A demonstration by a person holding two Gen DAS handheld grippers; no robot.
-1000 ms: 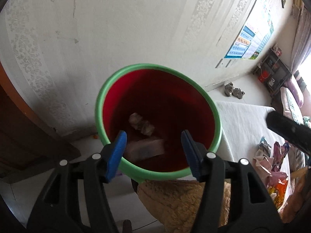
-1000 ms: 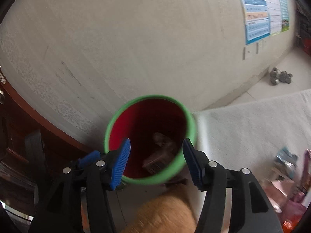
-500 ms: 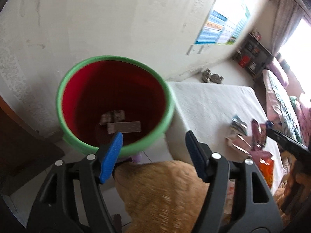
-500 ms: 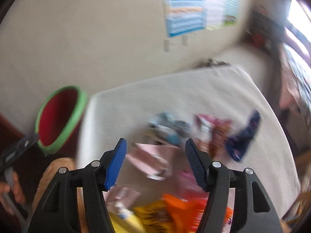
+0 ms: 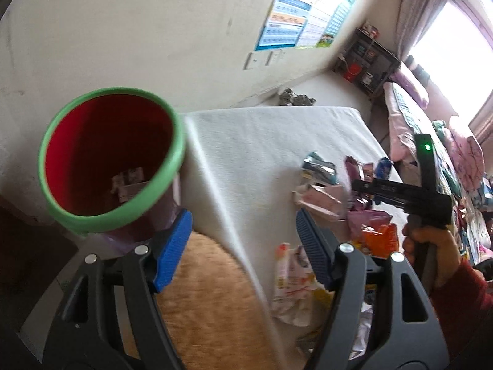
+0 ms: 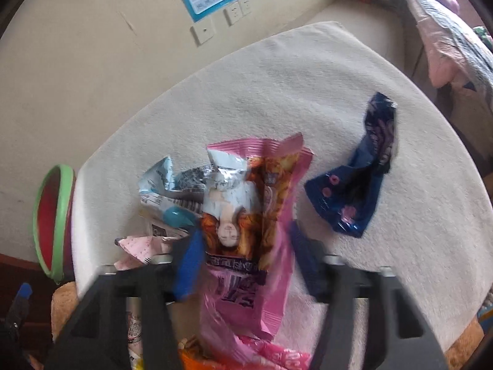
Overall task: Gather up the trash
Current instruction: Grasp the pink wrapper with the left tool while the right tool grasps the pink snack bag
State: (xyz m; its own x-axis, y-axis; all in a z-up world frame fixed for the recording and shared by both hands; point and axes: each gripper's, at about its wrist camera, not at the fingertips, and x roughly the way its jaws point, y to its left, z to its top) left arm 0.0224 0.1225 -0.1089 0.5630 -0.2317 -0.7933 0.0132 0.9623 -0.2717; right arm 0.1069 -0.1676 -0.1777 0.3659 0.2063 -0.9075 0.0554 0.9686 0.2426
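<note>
- The right claw (image 6: 246,265) is hovering spread over a crumpled pink plastic snack wrapper (image 6: 246,231) lying mid-table (image 6: 308,77).
- The left claw (image 5: 243,246) is gaping empty near the green-rimmed red plastic bin (image 5: 111,157) standing at the table's left edge.

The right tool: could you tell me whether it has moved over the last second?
Yes. The right tool swung away from the bin, now at the far left, to over the pink wrapper on the table.
</note>
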